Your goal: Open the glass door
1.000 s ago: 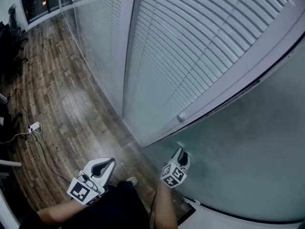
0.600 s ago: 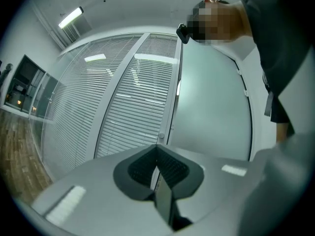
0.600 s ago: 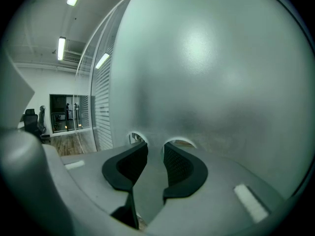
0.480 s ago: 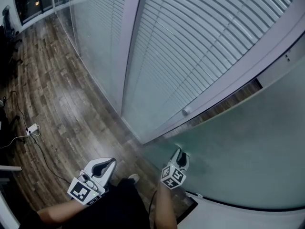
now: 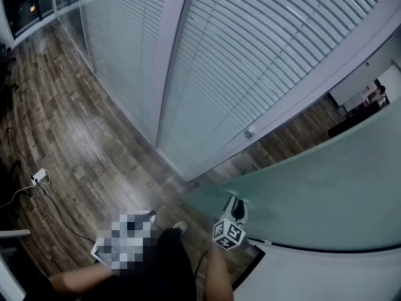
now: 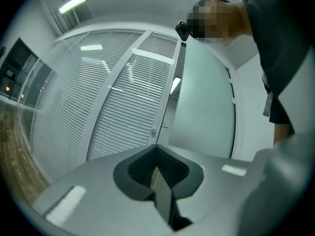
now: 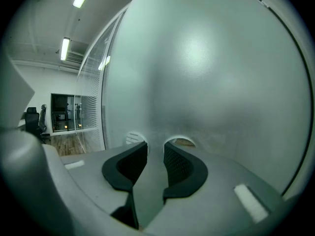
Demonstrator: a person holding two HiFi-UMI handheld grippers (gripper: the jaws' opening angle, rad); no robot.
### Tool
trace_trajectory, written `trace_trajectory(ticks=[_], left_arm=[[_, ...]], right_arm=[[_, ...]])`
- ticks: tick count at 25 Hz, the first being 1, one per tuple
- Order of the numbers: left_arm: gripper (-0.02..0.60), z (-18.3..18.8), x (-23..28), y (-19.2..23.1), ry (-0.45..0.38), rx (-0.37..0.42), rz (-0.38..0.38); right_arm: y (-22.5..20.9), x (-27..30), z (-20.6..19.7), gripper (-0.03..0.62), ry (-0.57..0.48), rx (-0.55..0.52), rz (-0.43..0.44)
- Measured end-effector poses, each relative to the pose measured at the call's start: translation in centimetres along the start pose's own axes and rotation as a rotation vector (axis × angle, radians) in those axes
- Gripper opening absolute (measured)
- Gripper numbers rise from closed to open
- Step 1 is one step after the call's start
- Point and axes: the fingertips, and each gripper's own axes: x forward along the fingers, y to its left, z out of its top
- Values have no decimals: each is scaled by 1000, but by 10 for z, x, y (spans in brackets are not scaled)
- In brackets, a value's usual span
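The glass door (image 5: 326,187) stands part-open and fills the head view from 3 o'clock round to 5 o'clock. An opening (image 5: 294,137) at 2 o'clock separates its free edge from the frame of the slatted wall (image 5: 250,49).

The right gripper (image 5: 235,199) is down at 6 o'clock. Its jaws are spread, with both tips seemingly against the frosted pane near that free edge, so it's pushing with nothing pinched. The left gripper (image 6: 157,151) hangs at 7 o'clock by the person's body, jaws pressed together and empty.

I'd call this mid-swing. The push should be square to the pane and steady, following the door's arc so the tips don't skid on smooth glass. Walking with the door beats over-reaching, and the left one is best held clear of the edge.
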Motion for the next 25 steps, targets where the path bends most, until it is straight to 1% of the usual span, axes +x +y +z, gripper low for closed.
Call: trace_trajectory(ticks=[5, 8, 12, 14, 17, 20, 23, 25], left_arm=[[0, -7, -10, -7, 17, -37, -95], [0, -14, -14, -19, 34, -50, -146], [0, -9, -21, -46, 6, -42, -235], [0, -11, -25, -48, 10, -49, -240], [0, -14, -34, -51, -6, -56, -220], [0, -24, -49, -58, -14, -66, -203], [0, -28, -59, -66, -17, -92, -184], [0, -28, -69, -78, -14, -101, -191]], right_arm=[[8, -33, -6, 106, -26, -14, -17], [17, -48, -14, 104, -17, -14, 11], [20, -78, -17, 104, -16, -17, 20], [22, -90, -21, 104, -20, -13, 21], [24, -109, -32, 103, -24, -15, 37], [27, -130, -43, 104, -28, -17, 53], [32, -143, -46, 103, -29, -18, 64], [36, -154, -46, 103, -37, -24, 70]])
